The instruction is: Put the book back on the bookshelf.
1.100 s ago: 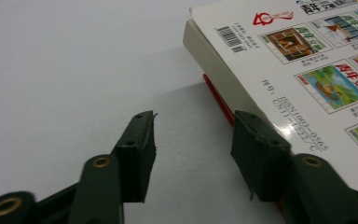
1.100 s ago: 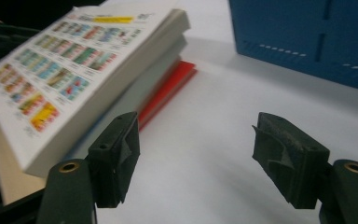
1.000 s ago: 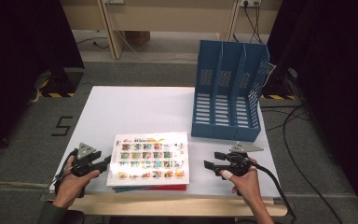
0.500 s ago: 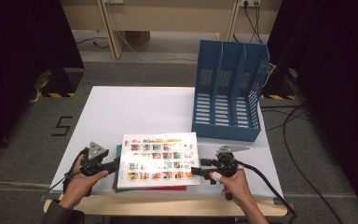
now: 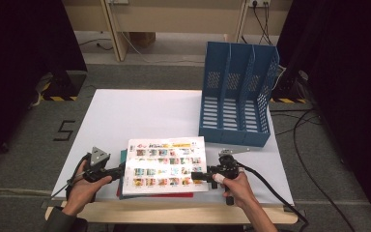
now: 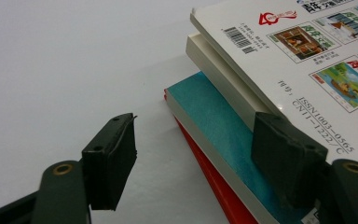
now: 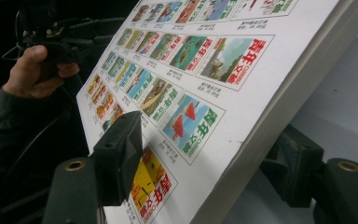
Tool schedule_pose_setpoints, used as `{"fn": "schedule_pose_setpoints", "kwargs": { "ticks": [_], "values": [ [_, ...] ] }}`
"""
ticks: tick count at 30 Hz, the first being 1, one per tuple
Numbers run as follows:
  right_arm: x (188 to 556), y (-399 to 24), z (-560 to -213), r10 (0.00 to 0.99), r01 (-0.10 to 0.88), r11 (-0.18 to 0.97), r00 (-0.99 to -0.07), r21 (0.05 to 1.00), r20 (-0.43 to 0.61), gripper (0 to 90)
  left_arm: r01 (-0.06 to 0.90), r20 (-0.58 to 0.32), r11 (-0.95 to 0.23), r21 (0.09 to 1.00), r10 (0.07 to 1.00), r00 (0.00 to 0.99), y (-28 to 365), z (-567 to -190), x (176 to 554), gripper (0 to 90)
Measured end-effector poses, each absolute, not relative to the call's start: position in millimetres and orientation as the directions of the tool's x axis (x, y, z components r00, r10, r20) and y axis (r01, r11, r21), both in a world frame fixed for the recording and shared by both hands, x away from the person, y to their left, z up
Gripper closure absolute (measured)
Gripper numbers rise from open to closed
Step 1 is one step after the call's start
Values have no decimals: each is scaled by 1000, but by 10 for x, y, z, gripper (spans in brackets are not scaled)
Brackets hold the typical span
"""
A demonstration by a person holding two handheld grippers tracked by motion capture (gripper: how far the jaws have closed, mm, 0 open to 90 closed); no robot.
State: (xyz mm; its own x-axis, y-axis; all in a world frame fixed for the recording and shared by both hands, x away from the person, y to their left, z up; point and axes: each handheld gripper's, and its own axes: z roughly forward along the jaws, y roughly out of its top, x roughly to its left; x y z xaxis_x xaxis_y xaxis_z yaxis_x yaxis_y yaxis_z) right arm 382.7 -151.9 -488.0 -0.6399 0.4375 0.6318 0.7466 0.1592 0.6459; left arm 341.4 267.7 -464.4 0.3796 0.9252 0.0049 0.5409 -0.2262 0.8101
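Two tongs at work: the left gripper [image 5: 118, 170] and the right gripper [image 5: 196, 175] are standing at the two short ends of the top book [image 5: 166, 164].
Place of the book: it is lying on top of a small stack at the near edge of the white table [image 5: 140, 111], above a cream book [image 6: 219, 70], a teal book [image 6: 214, 116] and a red book [image 6: 205, 158].
Right tongs: the jaws have just been closing. One pad is lying on the picture cover and the other is sitting under the edge, so they seem to be pinching the top book, and its right end is tilting up.
Left tongs: the jaws have just been opening and are now standing spread. One jaw is resting against the stack just under the top book, and the other is hanging free over the table. The corner of the lower books is lying between them, but nothing is being pressed.
Step in hand, as I am judging it: taking the top book alone off the stack, probably for the blue file rack [image 5: 234, 96] at the far right.
Doing it well: the left jaw should be sliding only under the top cover, not under the cream book, before it is closing.
Balance: both ends should be rising together, because a wide book held at one edge is bending and slipping easily.
Risk: the lower books could be shifting toward the table edge if a jaw is pushing on them.
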Motion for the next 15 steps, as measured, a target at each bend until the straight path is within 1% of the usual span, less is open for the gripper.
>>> {"fn": "schedule_pose_setpoints", "kwargs": {
  "ticks": [1,3,5,6,8,10,11,13,15],
  "values": [
    [3822,-1529,-4836,452,744,131,-633,655,628,429,543,-3,-221,810,924,381,2677,-4646,3415,328],
    [3830,-1553,-4778,446,735,99,-635,670,631,487,545,-8,-217,810,925,380,2669,-4645,3413,338],
    [3824,-1562,-4716,441,727,76,-639,683,630,492,543,-5,-221,810,924,383,2663,-4643,3409,356],
    [3823,-1563,-4614,432,696,90,-672,712,602,505,541,-2,-223,811,923,384,2652,-4641,3403,367],
    [3824,-1560,-4520,407,686,63,-681,725,609,535,542,-6,-220,811,924,383,2642,-4643,3404,376],
    [3837,-1531,-4472,371,695,49,-679,717,633,551,538,-13,-217,815,920,391,2617,-4646,3402,407],
    [3837,-1531,-4472,371,695,49,-679,717,633,551,538,-13,-217,815,920,391,2617,-4646,3402,435],
    [3869,-1402,-4442,346,721,106,-672,685,654,553,533,18,-238,812,923,384,2582,-4634,3401,462],
    [3875,-1392,-4426,349,725,109,-668,680,657,561,530,22,-238,814,925,380,2589,-4639,3404,410]
  ]
}}
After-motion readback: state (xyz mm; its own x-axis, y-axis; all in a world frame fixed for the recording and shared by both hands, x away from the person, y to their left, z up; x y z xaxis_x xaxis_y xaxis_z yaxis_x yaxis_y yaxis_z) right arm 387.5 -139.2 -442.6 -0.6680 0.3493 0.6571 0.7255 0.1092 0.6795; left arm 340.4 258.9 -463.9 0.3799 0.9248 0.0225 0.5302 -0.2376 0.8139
